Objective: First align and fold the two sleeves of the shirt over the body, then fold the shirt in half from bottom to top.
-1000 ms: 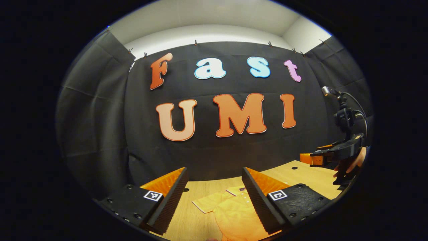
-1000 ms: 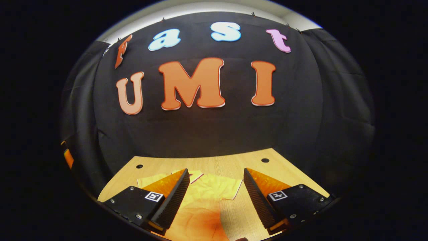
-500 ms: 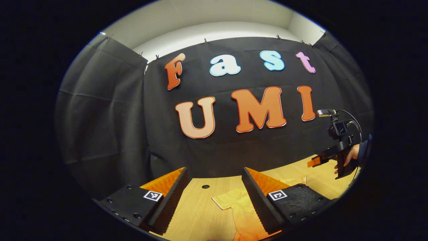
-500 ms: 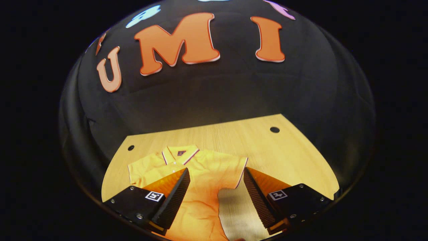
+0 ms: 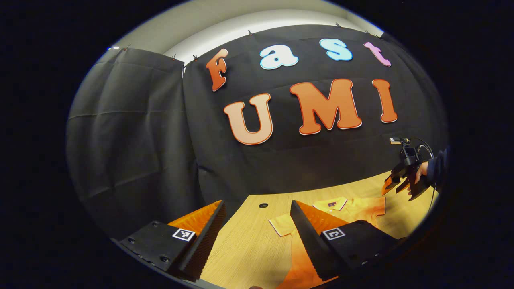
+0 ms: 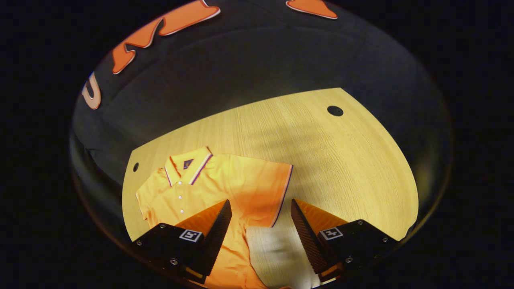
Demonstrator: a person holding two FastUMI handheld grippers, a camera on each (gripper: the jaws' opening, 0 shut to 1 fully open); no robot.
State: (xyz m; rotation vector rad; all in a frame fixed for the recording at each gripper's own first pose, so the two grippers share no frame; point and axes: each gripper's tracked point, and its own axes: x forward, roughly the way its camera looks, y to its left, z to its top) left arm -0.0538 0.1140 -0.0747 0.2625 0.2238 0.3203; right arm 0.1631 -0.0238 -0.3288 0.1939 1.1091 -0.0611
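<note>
I hold my left gripper (image 5: 257, 237) above the pale wooden table (image 5: 241, 249) with its two fingers spread wide apart and nothing between them. Ahead of my right-hand finger (image 5: 309, 241) in the left gripper view lies the orange short-sleeved polo shirt with dark-and-white trim (image 5: 353, 206), spread flat on the wood; that finger hides part of its body, and one sleeve (image 5: 281, 224) pokes out into the gap between my fingers. A small round dark hole in the tabletop (image 5: 263, 205) sits beyond the gap, close to the black cloth wall (image 5: 132, 132). Far off past my right-hand finger, the other gripper (image 5: 395, 185) hangs above the table's far side, gripped by a hand (image 5: 417, 176) in a dark sleeve (image 5: 437, 168).

My right gripper (image 6: 261, 237) also stands open, fingers well apart, clamped on nothing. In the right gripper view the shirt (image 6: 225, 180) lies collar away from me, buttons showing down the placket. My left-hand finger (image 6: 215, 237) covers part of the shirt's body, while the trimmed edge of the near sleeve (image 6: 277, 192) falls in the gap between my fingers, closer to the right-hand finger (image 6: 307, 237). Bare table (image 6: 341, 160) stretches beyond that finger, with a round hole (image 6: 335, 110) near its far corner and another hole (image 6: 135, 167) beside the collar (image 6: 186, 168).
</note>
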